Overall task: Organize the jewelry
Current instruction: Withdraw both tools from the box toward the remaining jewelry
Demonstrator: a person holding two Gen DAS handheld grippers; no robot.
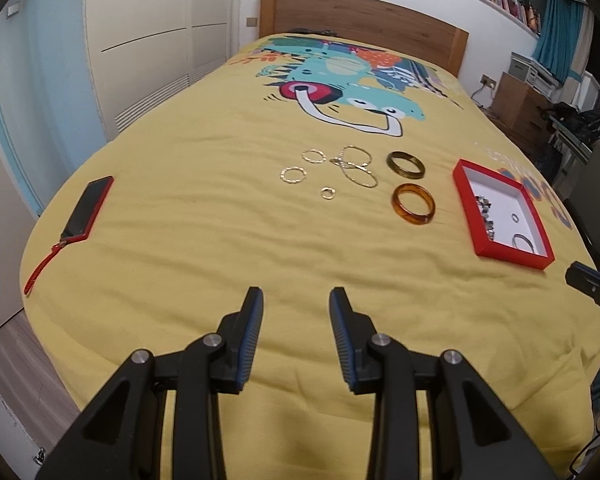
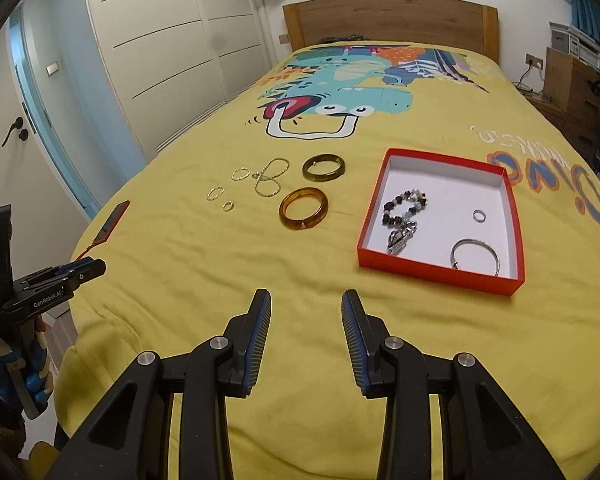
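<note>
A red box with a white inside lies on the yellow bed. In it are a beaded bracelet, a small silver ring and a silver bangle. Left of the box lie an amber bangle, a dark green bangle, a gold chain and three gold rings. My left gripper is open and empty above the near bed. My right gripper is open and empty, short of the box.
A red-cased phone with a red tassel lies at the bed's left edge. The bedspread has a dinosaur print. White wardrobes stand left; a wooden headboard and a cluttered desk stand beyond.
</note>
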